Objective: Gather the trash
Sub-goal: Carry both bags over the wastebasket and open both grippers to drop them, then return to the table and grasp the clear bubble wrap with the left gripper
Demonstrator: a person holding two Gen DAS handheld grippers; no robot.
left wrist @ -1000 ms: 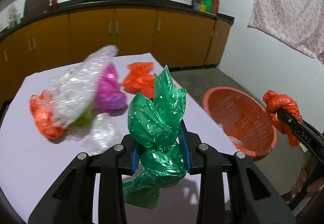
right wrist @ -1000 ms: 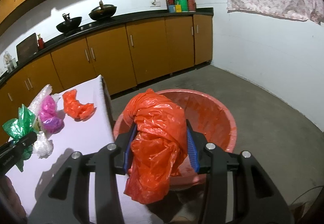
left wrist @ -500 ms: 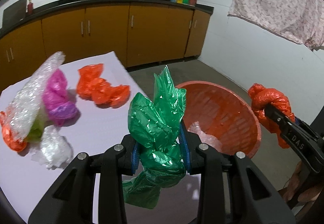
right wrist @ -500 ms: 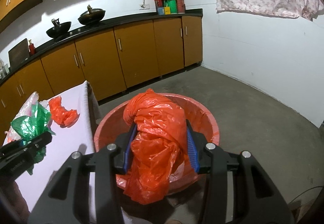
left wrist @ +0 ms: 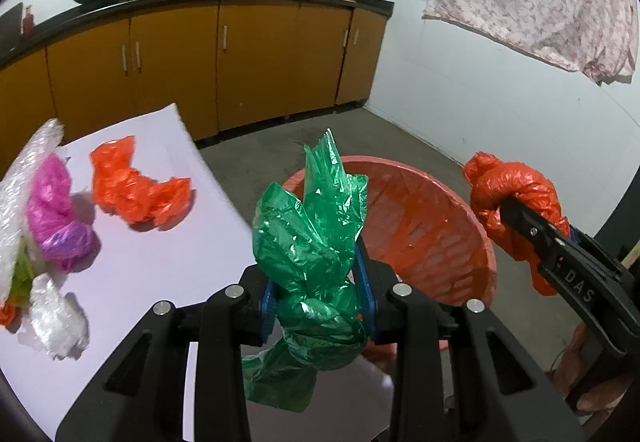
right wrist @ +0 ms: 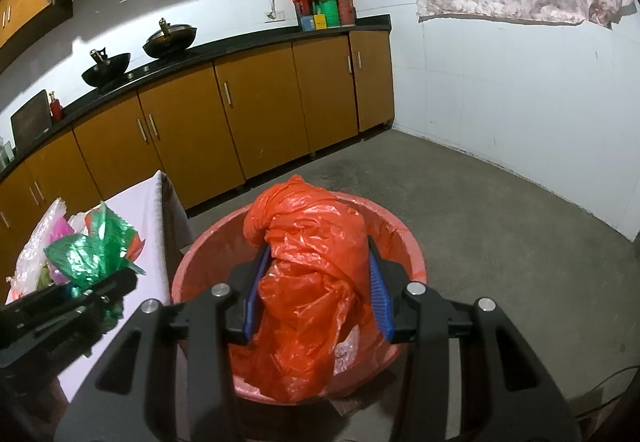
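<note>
My left gripper [left wrist: 318, 306] is shut on a crumpled green plastic bag [left wrist: 310, 242] and holds it over the table's right edge, beside the red basket [left wrist: 432, 242] on the floor. My right gripper [right wrist: 316, 298] is shut on a crumpled orange plastic bag [right wrist: 312, 274] and holds it above the red basket [right wrist: 404, 238]. The orange bag also shows in the left wrist view [left wrist: 516, 194], to the right of the basket. The green bag shows in the right wrist view [right wrist: 92, 254] at the left.
On the white table [left wrist: 160, 266] lie another orange bag [left wrist: 136, 190], a pink bag [left wrist: 56, 214], bubble wrap [left wrist: 20, 178] and a clear plastic wad [left wrist: 56, 318]. Orange cabinets [right wrist: 256, 114] line the far wall. Grey floor [right wrist: 500, 222] surrounds the basket.
Both grippers have swung right with their bags. The left has moved from over the table to its right edge near the basket. The right now hangs over the basket.
</note>
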